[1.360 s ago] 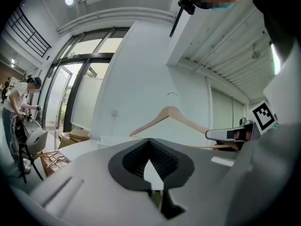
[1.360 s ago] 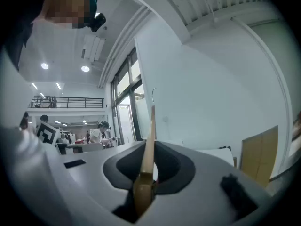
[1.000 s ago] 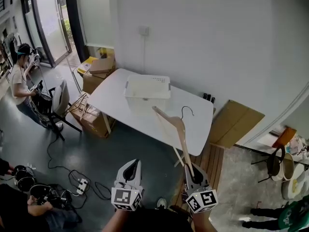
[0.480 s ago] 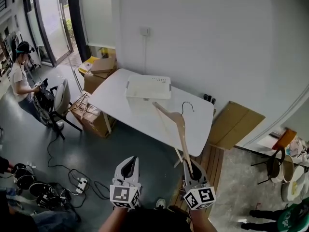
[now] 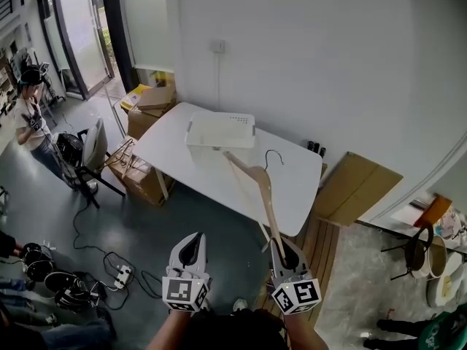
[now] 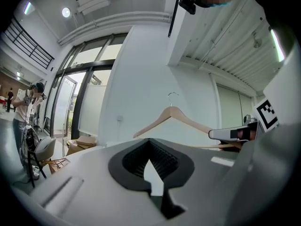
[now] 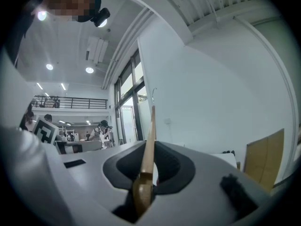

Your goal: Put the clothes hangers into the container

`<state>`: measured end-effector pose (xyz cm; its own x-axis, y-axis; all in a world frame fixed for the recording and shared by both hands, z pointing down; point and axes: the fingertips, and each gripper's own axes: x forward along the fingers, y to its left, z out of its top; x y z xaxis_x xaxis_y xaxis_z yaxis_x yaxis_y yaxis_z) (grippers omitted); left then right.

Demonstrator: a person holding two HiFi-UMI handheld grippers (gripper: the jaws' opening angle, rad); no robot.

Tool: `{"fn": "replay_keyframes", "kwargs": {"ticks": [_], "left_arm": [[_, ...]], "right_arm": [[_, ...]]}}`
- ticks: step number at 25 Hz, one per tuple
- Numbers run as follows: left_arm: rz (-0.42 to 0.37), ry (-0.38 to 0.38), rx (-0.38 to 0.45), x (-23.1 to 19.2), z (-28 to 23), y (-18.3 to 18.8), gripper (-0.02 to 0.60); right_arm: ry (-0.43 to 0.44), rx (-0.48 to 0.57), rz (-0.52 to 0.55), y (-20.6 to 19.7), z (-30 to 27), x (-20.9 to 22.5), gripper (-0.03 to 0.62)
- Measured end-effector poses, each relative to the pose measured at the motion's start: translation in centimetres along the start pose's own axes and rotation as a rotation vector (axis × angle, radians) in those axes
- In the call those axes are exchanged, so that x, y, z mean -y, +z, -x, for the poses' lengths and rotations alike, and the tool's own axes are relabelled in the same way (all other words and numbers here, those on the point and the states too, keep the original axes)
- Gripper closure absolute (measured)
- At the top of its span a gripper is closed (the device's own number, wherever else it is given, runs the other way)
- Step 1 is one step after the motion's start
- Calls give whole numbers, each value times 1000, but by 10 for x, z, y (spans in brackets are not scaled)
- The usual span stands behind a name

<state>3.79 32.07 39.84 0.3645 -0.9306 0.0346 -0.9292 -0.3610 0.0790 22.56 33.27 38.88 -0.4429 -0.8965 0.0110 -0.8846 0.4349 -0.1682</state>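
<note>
Hanger (image 5: 261, 186) slightly leftward, container (image 5: 220, 130) contents unseen.

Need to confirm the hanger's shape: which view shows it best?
Left gripper view: the hanger is side-on, hook and both arms clear against the wall. Head view shows it smaller and foreshortened, one end in the right gripper. Right gripper view shows it edge-on, a thin strip clamped between the jaws.

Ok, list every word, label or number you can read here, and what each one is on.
No text here can be read.
On the left tool the cube and on the right tool the cube: square markers only, no letters.
The green object at the head view's lower right: pale print, too blurred to read.
</note>
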Motion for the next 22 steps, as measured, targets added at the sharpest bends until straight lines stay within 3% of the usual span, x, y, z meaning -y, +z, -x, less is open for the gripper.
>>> {"fn": "replay_keyframes", "kwargs": {"ticks": [9,16,22], "left_arm": [[1,45,-1,22,-15,-4,575],[-7,52,-3,5,-42,-6,575],[3,14,-5,-21,-81,-14,575]], "right_arm": [[38,-15,4,-4,-2,24,534],[39,-26,7,-9,-36,34,534],[21,-23,19,-12,-81,34,534]]}}
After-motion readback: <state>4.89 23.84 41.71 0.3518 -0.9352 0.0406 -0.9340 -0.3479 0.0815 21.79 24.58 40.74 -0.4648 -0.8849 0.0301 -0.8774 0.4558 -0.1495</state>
